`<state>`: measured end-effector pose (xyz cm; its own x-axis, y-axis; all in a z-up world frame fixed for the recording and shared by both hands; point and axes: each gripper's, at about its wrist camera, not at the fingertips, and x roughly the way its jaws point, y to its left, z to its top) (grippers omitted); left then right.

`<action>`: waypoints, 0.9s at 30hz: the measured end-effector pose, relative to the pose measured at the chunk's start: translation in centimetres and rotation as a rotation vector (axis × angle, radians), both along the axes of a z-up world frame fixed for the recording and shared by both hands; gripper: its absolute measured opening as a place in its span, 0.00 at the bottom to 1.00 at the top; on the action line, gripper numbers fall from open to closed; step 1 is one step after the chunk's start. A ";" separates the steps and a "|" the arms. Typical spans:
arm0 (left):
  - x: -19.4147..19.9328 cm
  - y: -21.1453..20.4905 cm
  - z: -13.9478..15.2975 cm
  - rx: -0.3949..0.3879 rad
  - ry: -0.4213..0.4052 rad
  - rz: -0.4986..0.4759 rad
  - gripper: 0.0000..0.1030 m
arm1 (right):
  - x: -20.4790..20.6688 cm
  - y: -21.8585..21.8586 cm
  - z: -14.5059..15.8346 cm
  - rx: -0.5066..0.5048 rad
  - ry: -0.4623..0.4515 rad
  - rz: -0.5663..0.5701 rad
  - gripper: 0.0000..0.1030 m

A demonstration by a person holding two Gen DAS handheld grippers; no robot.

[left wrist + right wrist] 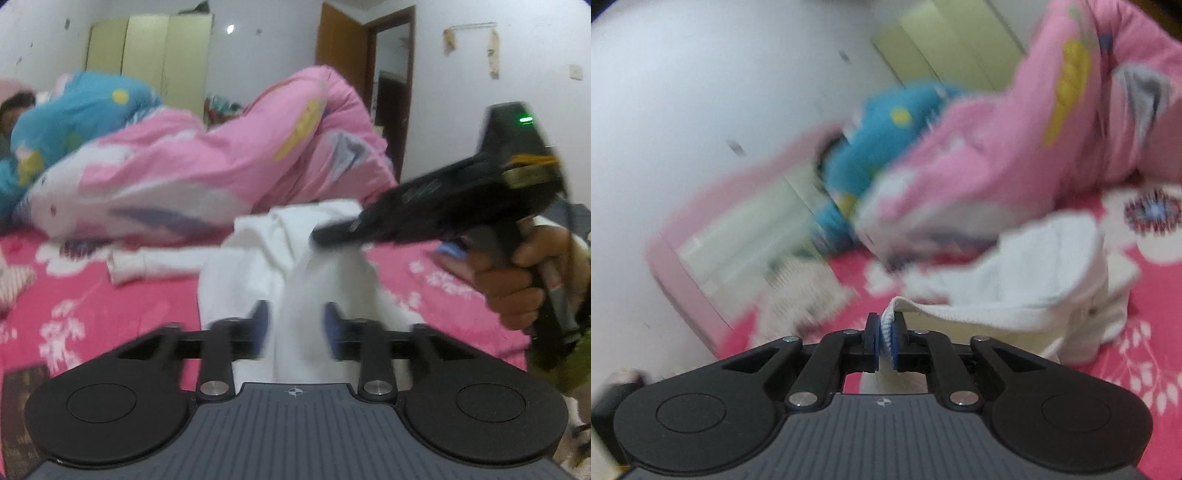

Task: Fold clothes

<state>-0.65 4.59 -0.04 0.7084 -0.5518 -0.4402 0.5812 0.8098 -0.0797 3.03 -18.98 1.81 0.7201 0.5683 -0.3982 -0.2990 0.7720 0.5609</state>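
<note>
My left gripper (295, 326) has its jaws apart, and a fold of the white garment (280, 254) hangs in the gap between the blue pads (260, 325) without either pad visibly pressing on it; the picture is blurred there, so I cannot tell whether the cloth brushes a pad. From this side the garment rises in a bunched heap straight ahead of my fingers, one sleeve with a ribbed cuff (127, 267) stretched out flat to the left across the pink flowered bedsheet (74, 306). My right gripper (325, 234) comes in from the right, held in my right hand (517, 280), and its tip sits up against the upper part of the same white heap. In the right wrist view, that gripper (885, 338) is clamped on a ribbed edge of the garment (1015, 273), the jaws nearly together with the thin knit pinched between the blue pads (894, 341). From the pinch the cloth trails away to the right and up, where it opens into a loose, rumpled pile lying on the sheet (1145, 362). Behind the garment a pink quilt (207, 173) is mounded on the bed, with a blue quilt (74, 114) further back on the left.
</note>
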 end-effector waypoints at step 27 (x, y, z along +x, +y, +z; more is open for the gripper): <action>1.9 -8.8 -5.4 0.217 0.001 -0.021 0.50 | 4.6 -11.6 -6.6 0.180 0.198 -0.260 0.49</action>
